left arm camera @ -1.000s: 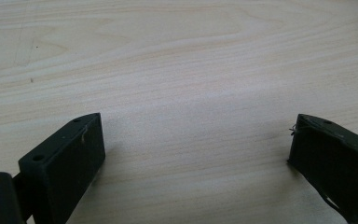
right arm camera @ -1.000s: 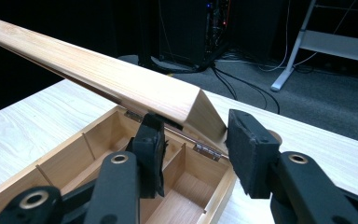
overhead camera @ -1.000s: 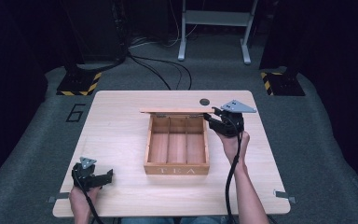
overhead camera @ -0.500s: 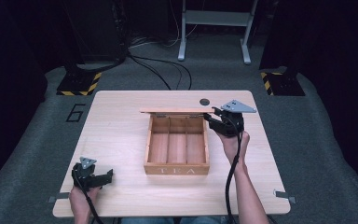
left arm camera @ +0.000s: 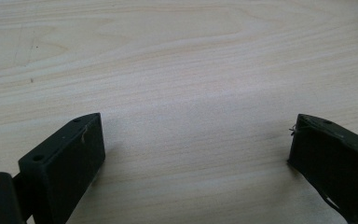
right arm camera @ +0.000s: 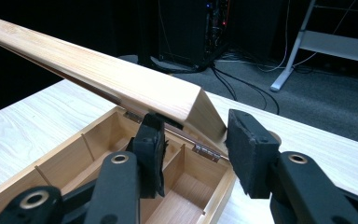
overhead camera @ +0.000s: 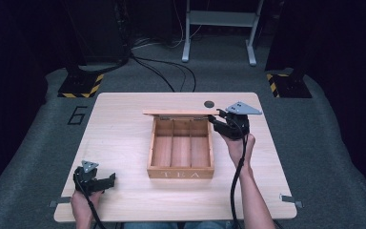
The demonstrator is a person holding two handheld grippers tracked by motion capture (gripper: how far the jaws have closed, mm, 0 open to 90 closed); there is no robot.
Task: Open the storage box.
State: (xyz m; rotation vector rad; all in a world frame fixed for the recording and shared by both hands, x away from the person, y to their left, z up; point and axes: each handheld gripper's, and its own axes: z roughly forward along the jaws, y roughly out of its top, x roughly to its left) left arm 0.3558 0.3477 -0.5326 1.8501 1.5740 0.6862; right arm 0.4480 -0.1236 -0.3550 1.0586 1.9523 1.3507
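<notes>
A wooden tea box (overhead camera: 180, 174) with three empty compartments stands mid-table, its hinged lid (overhead camera: 176, 113) raised upright at the far side. My right gripper (overhead camera: 214, 118) is at the lid's right end, shut on it. In the right gripper view the lid (right arm camera: 98, 70) runs off to the upper left above the box (right arm camera: 74, 163), and its end sits between the pads of my right gripper (right arm camera: 196, 144). My left gripper (overhead camera: 110, 179) rests near the table's front left corner. In the left gripper view it (left arm camera: 196, 140) is open over bare wood (left arm camera: 191, 70).
A small black round spot (overhead camera: 209, 104) lies on the table behind the lid. The light wooden table (overhead camera: 124, 133) stands on grey carpet, with cables (overhead camera: 171, 71) and a white metal stand (overhead camera: 219, 28) on the floor beyond its far edge.
</notes>
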